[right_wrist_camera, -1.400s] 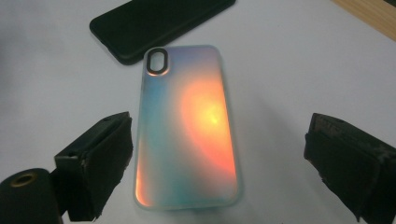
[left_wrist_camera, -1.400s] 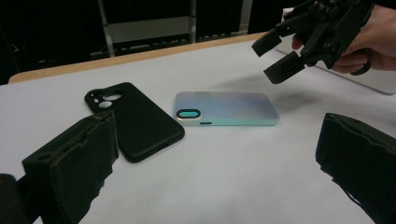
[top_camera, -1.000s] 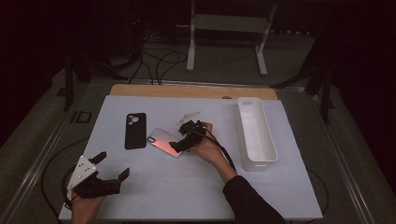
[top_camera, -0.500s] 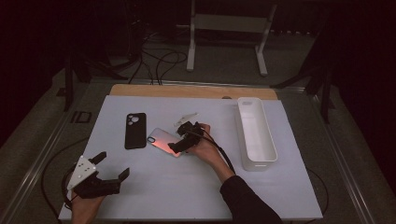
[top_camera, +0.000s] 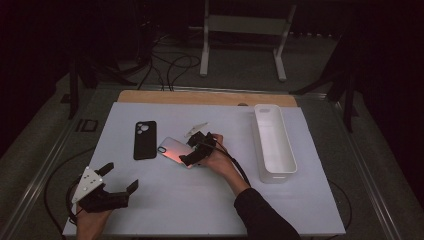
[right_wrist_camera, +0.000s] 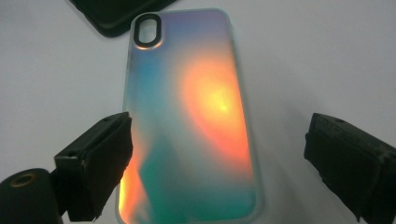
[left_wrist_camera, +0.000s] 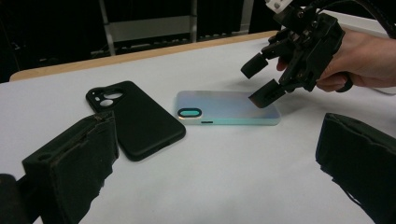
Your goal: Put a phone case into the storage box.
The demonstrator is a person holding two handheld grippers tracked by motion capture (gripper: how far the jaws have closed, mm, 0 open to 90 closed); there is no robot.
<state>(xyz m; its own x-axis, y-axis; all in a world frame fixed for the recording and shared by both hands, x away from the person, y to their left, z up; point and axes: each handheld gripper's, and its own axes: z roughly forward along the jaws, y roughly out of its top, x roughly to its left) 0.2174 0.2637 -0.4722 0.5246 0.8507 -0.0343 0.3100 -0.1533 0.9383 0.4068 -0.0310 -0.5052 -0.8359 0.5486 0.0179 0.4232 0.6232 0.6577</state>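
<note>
In the high view the iridescent phone case (top_camera: 174,150) lies flat on the white counter (top_camera: 210,205) just left of the frame's centre, its camera cutout toward the left, and the right gripper (top_camera: 192,156) hangs over its right end with the person's right hand (top_camera: 216,157) behind it. The right gripper view looks straight down the case (right_wrist_camera: 191,116), which runs from the top of the frame to the bottom, glowing orange and teal, with the oval cutout at upper left; the two black jaws stand wide apart at lower left and lower right, one on each long side of the case, and neither presses on it. From the left gripper view, the same gripper (left_wrist_camera: 264,84) appears at upper right, one jaw tip just above or on the case's far end (left_wrist_camera: 229,107); contact cannot be told for sure. A black phone case (top_camera: 145,139) lies just left of the iridescent one, close but apart, in the high view's left centre. A long white tray (top_camera: 273,142) sits at right centre, well apart from the cases. The left gripper (top_camera: 111,180) rests at the lower left of the high view, held in the left hand (top_camera: 92,220), well apart from both cases, jaws spread wide with nothing between them.
</note>
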